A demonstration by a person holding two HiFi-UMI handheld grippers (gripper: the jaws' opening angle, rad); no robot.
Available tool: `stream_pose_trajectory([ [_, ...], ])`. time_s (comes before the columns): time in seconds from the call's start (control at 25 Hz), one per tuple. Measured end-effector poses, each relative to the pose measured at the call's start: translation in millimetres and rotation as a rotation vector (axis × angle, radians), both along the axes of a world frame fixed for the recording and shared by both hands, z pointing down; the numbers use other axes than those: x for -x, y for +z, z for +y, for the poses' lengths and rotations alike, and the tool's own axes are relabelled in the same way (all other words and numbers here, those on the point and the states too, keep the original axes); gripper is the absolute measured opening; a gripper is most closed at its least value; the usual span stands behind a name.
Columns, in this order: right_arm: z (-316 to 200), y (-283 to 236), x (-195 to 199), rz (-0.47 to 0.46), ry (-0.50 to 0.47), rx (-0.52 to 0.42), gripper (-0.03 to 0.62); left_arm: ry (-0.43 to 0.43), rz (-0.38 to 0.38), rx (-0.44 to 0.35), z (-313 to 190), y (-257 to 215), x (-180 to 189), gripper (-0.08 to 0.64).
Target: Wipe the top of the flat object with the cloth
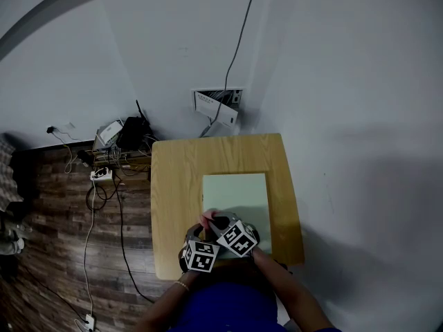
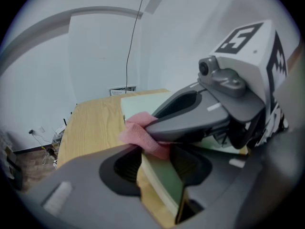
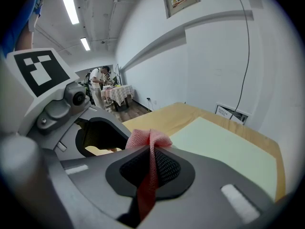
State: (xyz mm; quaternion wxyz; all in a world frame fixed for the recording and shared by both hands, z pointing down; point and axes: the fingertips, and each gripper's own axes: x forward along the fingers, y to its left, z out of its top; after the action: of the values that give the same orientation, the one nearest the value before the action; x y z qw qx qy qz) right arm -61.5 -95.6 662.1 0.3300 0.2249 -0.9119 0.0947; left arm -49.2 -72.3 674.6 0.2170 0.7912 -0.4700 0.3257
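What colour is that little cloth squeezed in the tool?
Pink. The cloth shows best in the right gripper view.

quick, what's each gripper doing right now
left gripper: closed on the board's near edge
right gripper: closed on the cloth

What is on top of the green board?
On the green board a pink cloth sits at the left edge, pinched in the right gripper. The left gripper clamps the near corner. The rest looks bare; the patch beneath the cloth is hidden.
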Motion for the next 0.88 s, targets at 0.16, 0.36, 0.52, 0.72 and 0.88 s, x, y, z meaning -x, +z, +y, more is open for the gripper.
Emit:
stream_pose_trajectory([
  [0.16,-0.5,0.4,-1.9,0.003,0.007,-0.007,0.015,-0.001,-0.002,-0.001,0.1,0.1,-1.0,0.183],
  [0.36,-1.4,2.6,-5.6,0.016,0.015,-0.016,0.015,-0.001,-0.003,-0.001,0.2,1.7,-1.8,0.183],
  [0.52,-2.3,3.3,-8.7,0.033,0.022,-0.026,0.014,-0.001,-0.002,-0.001,-0.4,1.1,-0.6,0.183],
  [0.72,-2.6,4.8,-19.9,0.060,0.038,-0.033,0.015,-0.003,0.003,0.000,-0.2,0.4,-0.8,0.183],
  [0.88,-2.1,6.5,-33.3,0.067,0.061,-0.017,0.015,-0.003,0.003,-0.002,0.2,0.3,-0.4,0.183],
])
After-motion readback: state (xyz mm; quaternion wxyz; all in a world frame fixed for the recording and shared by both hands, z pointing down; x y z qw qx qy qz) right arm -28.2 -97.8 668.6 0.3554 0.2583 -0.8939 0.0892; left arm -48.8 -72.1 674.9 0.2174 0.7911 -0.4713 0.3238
